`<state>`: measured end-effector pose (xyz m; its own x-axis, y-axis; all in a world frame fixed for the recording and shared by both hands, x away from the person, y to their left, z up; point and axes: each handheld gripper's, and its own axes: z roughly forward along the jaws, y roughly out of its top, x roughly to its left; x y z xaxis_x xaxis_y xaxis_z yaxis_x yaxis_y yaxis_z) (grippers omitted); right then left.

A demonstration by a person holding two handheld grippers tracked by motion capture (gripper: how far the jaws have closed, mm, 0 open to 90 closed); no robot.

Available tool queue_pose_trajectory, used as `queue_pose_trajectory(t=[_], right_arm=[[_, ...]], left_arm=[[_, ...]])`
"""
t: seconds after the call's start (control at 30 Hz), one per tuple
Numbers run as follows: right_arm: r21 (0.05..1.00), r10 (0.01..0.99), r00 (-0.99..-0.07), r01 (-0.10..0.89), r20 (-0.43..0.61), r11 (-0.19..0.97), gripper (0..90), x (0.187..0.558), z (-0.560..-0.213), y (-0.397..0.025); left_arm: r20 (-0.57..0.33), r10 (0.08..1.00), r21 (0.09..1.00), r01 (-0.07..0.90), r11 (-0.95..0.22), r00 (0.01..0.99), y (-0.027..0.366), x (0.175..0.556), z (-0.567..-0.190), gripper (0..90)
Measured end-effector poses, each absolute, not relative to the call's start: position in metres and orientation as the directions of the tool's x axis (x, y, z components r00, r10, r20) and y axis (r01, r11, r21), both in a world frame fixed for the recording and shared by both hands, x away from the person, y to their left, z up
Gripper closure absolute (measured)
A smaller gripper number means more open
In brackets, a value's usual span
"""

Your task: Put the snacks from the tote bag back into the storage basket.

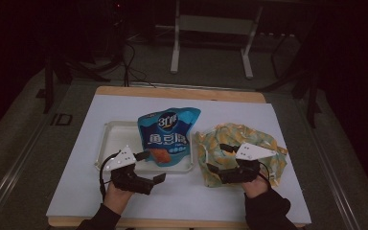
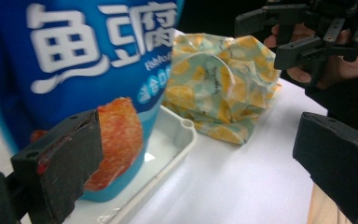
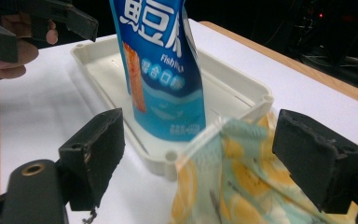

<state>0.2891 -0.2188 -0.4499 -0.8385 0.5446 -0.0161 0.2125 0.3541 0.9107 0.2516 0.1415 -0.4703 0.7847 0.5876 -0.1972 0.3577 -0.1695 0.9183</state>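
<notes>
Grippers first. Left gripper [image 1: 149, 167] sits low on the table, at about 7 o'clock from the table's middle. Its two black jaws are wide apart and hold nothing. A hand [image 1: 116, 194] holds it from below.

Just past its jaws, at about 1 o'clock from it, stands a blue snack bag [image 1: 168, 135]. The bag stands up in a white tray [image 1: 106, 139], near the tray's right end. In the left gripper view the blue snack bag [image 2: 93, 60] is very close, just behind the left jaw, with big white letters and an orange picture on it. The white tray [image 2: 179, 135] has a raised rim with a small round bump at its corner.

Right gripper [image 1: 218, 158] is at about 5 o'clock from the table's middle. Its jaws are wide apart too, and grip nothing. It hangs over the near left part of a cloth bag with yellow lemons [image 1: 249, 139]. In the right gripper view the cloth bag with yellow lemons [image 3: 233, 186] lies between the jaws, but I cannot tell if they touch it.

The lemon bag sits just to the right of the tray, at 3 o'clock from the blue bag, very near it.

All of it rests on a white sheet [image 1: 187, 191] on the wooden table [image 1: 182, 92].
</notes>
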Motion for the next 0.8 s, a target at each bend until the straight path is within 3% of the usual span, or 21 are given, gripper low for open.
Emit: queue_pose_trajectory(t=[0.8], right_arm=[[0.899, 0.579, -0.815, 0.262, 0.011, 0.352, 16.5, 0.262, -0.475, -0.272]], left_arm=[[-0.16, 0.438, 0.917, 0.297, -0.267, 0.885, 0.107, 0.244, -0.489, 2.1]])
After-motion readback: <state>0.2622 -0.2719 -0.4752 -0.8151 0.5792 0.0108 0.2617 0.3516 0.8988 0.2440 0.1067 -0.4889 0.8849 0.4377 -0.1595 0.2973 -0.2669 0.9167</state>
